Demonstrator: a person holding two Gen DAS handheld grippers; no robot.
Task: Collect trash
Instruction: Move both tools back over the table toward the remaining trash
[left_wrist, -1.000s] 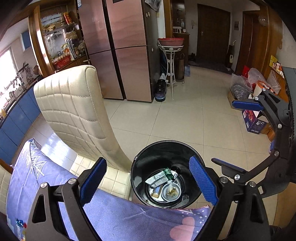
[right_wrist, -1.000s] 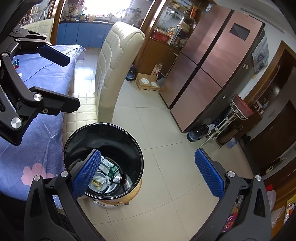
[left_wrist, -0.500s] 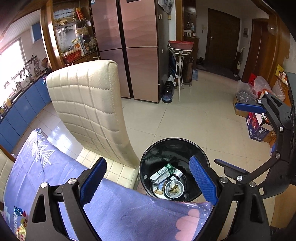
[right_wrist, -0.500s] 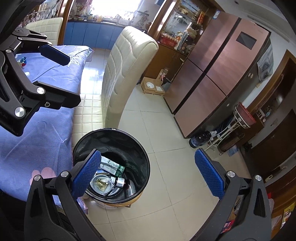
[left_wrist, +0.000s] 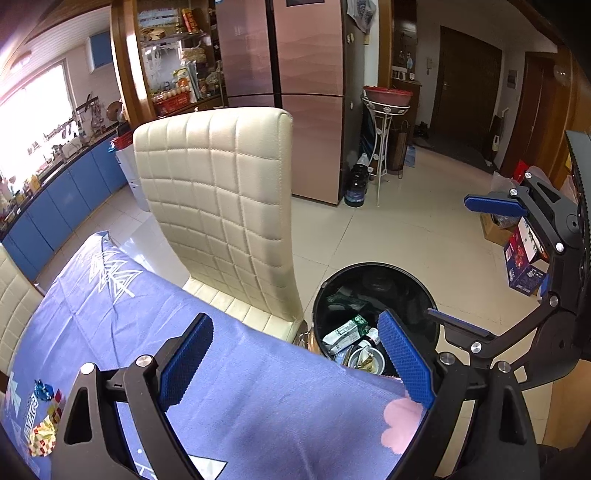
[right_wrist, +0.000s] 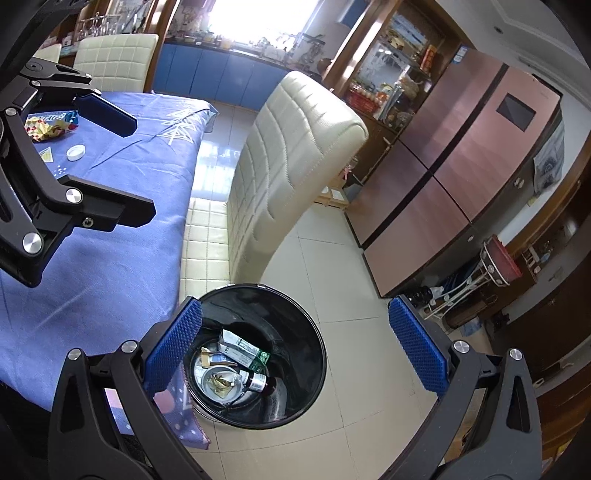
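Observation:
A black round trash bin (left_wrist: 373, 273) stands on the floor beside the table; it also shows in the right wrist view (right_wrist: 295, 332). It holds cartons (right_wrist: 240, 349), a small bottle and a foil dish. My left gripper (left_wrist: 295, 373) is open and empty above the table's edge. My right gripper (right_wrist: 295, 354) is open and empty over the bin. On the blue tablecloth (left_wrist: 129, 306) lie crumpled wrappers (left_wrist: 40, 435), also in the right wrist view (right_wrist: 44, 127), and a white bottle cap (right_wrist: 75, 152).
A cream padded chair (left_wrist: 221, 206) stands between table and bin. A second cream chair (right_wrist: 114, 62) is at the table's far side. A pink fridge (left_wrist: 295, 92), a plant stand (left_wrist: 386, 122) and boxes (left_wrist: 524, 258) line the tiled floor.
Both grippers have pulled back and up from the bin toward the table. More of the tablecloth and its wrappers has come into view. Both stay open.

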